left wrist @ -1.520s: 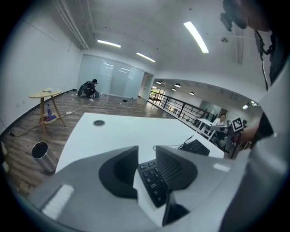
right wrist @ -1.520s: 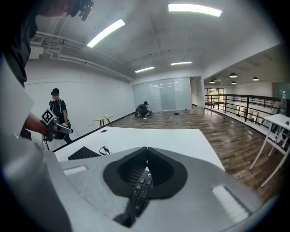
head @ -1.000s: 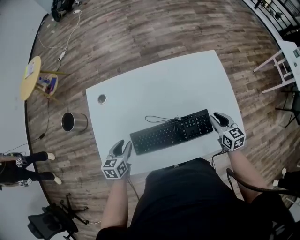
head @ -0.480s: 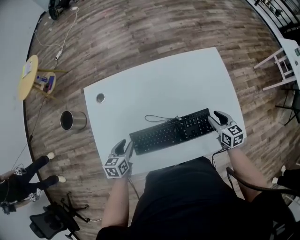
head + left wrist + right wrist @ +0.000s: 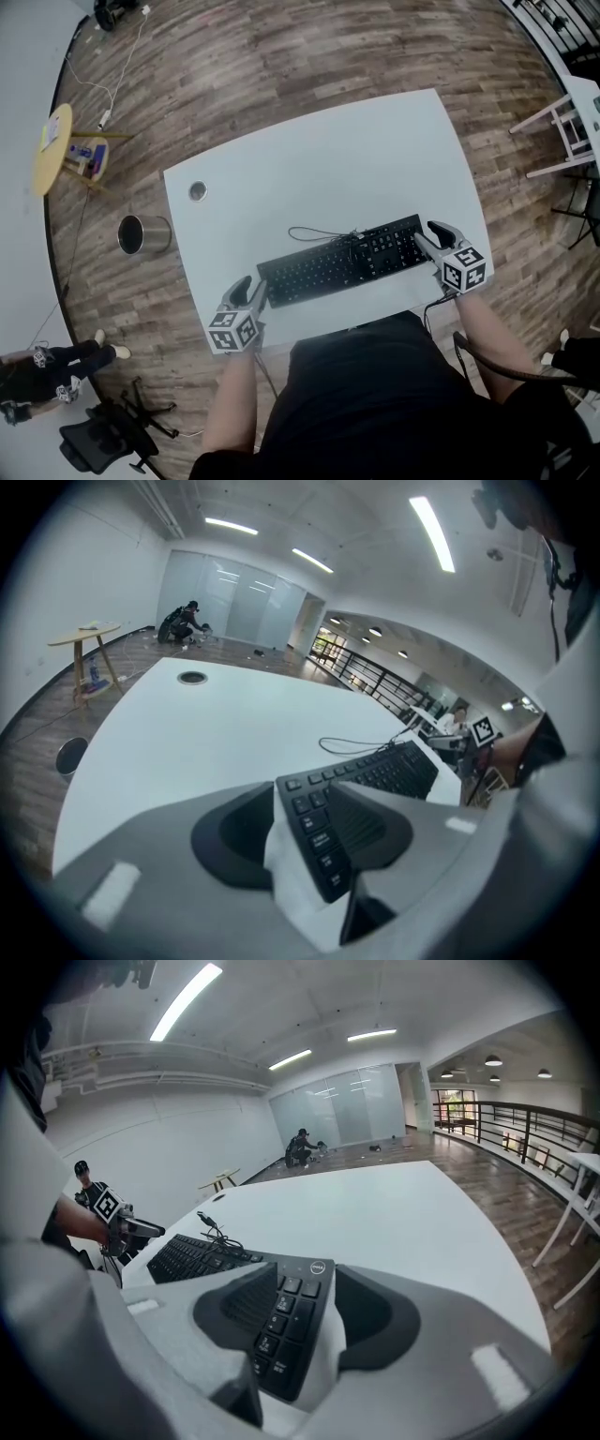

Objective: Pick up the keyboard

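On white table (image 5: 328, 159): left hand-held gripper (image 5: 250, 285), right hand-held gripper (image 5: 427, 232) just opened wide astride keyboard (image 5: 342, 262) ends; cable (image 5: 314, 232) behind.

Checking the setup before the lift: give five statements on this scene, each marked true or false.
1. The keyboard lies on the white table. True.
2. Nothing stands between the right gripper's jaws. False: the keyboard's right end does; they have just been opening.
3. The left gripper is at the keyboard's left end. True; that end stands between its jaws, which have just been opening.
4. The cable hangs off the table's edge. False: it lies looped on the table.
5. The metal bin stands on the table. False: it stands on the floor.
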